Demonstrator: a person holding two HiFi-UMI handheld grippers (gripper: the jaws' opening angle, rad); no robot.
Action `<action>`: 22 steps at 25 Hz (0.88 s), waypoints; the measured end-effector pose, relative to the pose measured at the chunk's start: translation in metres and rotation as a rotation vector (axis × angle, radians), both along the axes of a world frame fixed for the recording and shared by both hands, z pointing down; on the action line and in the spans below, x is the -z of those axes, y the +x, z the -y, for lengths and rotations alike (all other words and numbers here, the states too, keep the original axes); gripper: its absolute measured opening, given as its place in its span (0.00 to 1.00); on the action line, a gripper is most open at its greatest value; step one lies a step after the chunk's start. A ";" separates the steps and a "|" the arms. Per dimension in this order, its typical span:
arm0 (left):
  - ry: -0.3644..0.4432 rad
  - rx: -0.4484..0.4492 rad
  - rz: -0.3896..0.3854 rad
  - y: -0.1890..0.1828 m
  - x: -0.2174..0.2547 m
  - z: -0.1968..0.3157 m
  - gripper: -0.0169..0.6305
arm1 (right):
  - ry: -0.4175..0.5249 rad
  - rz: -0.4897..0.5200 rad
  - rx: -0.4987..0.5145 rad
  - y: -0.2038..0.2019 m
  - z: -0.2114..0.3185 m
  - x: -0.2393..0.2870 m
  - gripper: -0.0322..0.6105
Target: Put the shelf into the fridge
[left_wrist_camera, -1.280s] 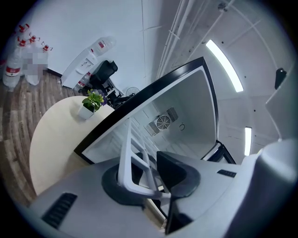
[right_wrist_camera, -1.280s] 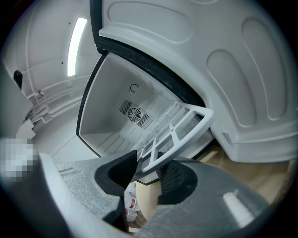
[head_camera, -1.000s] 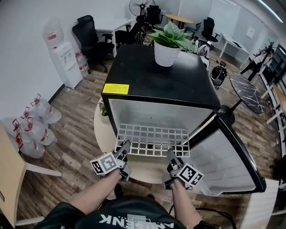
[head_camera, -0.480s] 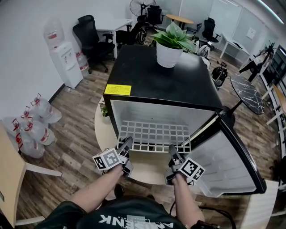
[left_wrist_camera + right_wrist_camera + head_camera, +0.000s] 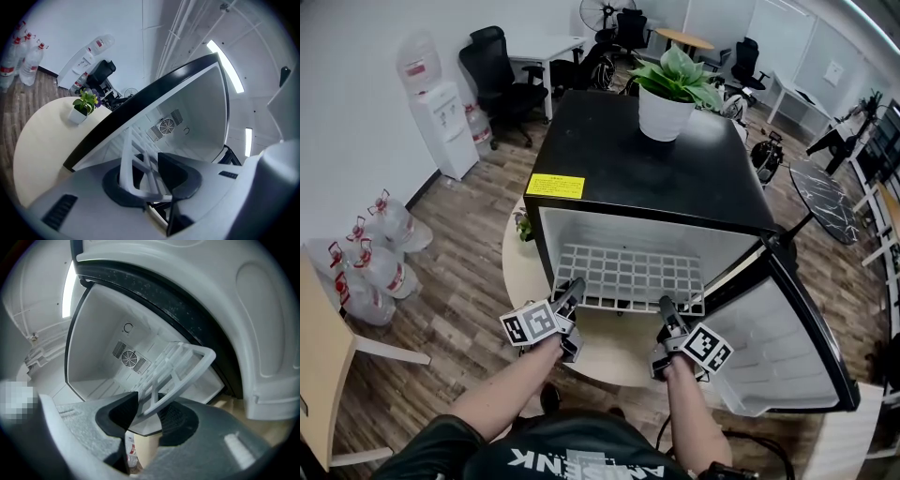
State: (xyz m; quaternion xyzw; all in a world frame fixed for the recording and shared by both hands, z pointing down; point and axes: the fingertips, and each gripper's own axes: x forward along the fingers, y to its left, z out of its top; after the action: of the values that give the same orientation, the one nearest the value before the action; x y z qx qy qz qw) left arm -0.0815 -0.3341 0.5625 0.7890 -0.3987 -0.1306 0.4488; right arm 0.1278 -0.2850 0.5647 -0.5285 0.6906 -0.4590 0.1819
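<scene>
- The black, box-shaped mini fridge [image 5: 647, 159] with a white plastic inside fills the middle of the head view. Its opening faces the lower edge of the frame.
- The fridge's black-rimmed door [image 5: 787, 347] with a white inner lining stands swung open at the lower right.
- The round, pale wooden table [image 5: 520, 272] bears the fridge. Its curved edge shows left of the fridge and below the opening.
- The white plastic grid shelf [image 5: 628, 277] lies flat and level in the mouth of the fridge. Most of its length is inside the cavity, and its front bar sits at the lower edge of the opening, between the side walls. In the right gripper view the shelf [image 5: 180, 366] reaches toward the round fan grille on the back wall.
- The white water dispenser [image 5: 441, 112] stands against the wall at the upper left, with clear plastic water bottles [image 5: 370, 253] on the wood floor below it at the left edge.
- The green leafy plant in a white pot [image 5: 666, 112] stands on the fridge's top, near its far edge.
- The left gripper [image 5: 572, 289], grey with a marker cube, pinches the front bar of the shelf near its left corner. In its own view the dark pads press on either side of the white bar [image 5: 136, 164].
- The right gripper [image 5: 666, 307], of the same make, is clamped on the front bar near the right corner. Its pads close on the rounded corner of the grid.
- The yellow rectangular label [image 5: 556, 186] sits on the fridge's top at the front left corner.
</scene>
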 end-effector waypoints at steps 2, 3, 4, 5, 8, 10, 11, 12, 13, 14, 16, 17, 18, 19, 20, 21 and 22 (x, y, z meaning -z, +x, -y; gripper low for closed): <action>0.012 -0.001 0.011 0.000 -0.001 0.000 0.18 | 0.001 0.001 -0.003 0.000 0.002 -0.001 0.25; 0.022 -0.001 0.022 0.000 -0.002 0.000 0.19 | 0.003 0.001 -0.002 0.000 0.002 -0.002 0.25; 0.036 0.000 0.038 -0.002 -0.002 0.001 0.20 | 0.006 0.001 -0.001 0.001 0.002 -0.002 0.25; 0.050 -0.002 0.056 -0.003 -0.002 0.001 0.20 | 0.007 0.002 0.000 0.001 0.003 -0.002 0.25; 0.069 -0.025 0.070 -0.004 -0.001 -0.007 0.23 | 0.007 0.006 0.002 0.000 0.005 -0.001 0.25; 0.058 -0.024 0.044 -0.003 -0.002 -0.022 0.23 | 0.008 0.008 0.006 0.000 0.005 -0.001 0.25; 0.046 -0.022 0.030 -0.002 -0.003 -0.030 0.23 | 0.008 0.009 0.008 0.000 0.005 -0.001 0.25; 0.038 -0.026 0.022 0.002 -0.004 -0.037 0.23 | 0.009 0.010 0.011 0.000 0.004 -0.001 0.25; 0.037 -0.042 0.022 0.008 -0.003 -0.044 0.23 | 0.009 0.012 0.013 0.000 0.004 0.000 0.25; 0.046 -0.071 0.034 0.017 -0.003 -0.051 0.23 | 0.010 0.012 0.015 0.000 0.003 0.000 0.25; 0.080 -0.141 0.090 0.034 -0.002 -0.062 0.23 | 0.014 0.012 0.016 0.000 0.002 0.000 0.25; 0.096 -0.160 0.123 0.039 -0.002 -0.063 0.21 | 0.017 0.011 0.017 0.000 0.003 0.001 0.25; 0.107 -0.167 0.148 0.041 -0.003 -0.062 0.17 | 0.019 0.010 0.017 -0.001 0.003 0.001 0.25; 0.113 -0.169 0.163 0.042 -0.003 -0.060 0.17 | 0.020 0.007 0.018 -0.001 0.002 0.001 0.25; 0.117 -0.170 0.171 0.042 -0.003 -0.059 0.17 | 0.020 0.005 0.019 -0.002 0.002 0.001 0.25; 0.121 -0.172 0.180 0.042 -0.003 -0.059 0.17 | 0.021 0.002 0.020 -0.002 0.001 0.001 0.25; 0.123 -0.174 0.187 0.042 -0.003 -0.059 0.17 | 0.021 -0.001 0.019 -0.001 0.000 0.001 0.25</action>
State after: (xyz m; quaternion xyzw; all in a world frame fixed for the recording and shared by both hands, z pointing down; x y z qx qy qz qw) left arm -0.0393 -0.2755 0.5658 0.8553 -0.3603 -0.0413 0.3701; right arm 0.1264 -0.2847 0.5635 -0.5200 0.7006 -0.4532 0.1828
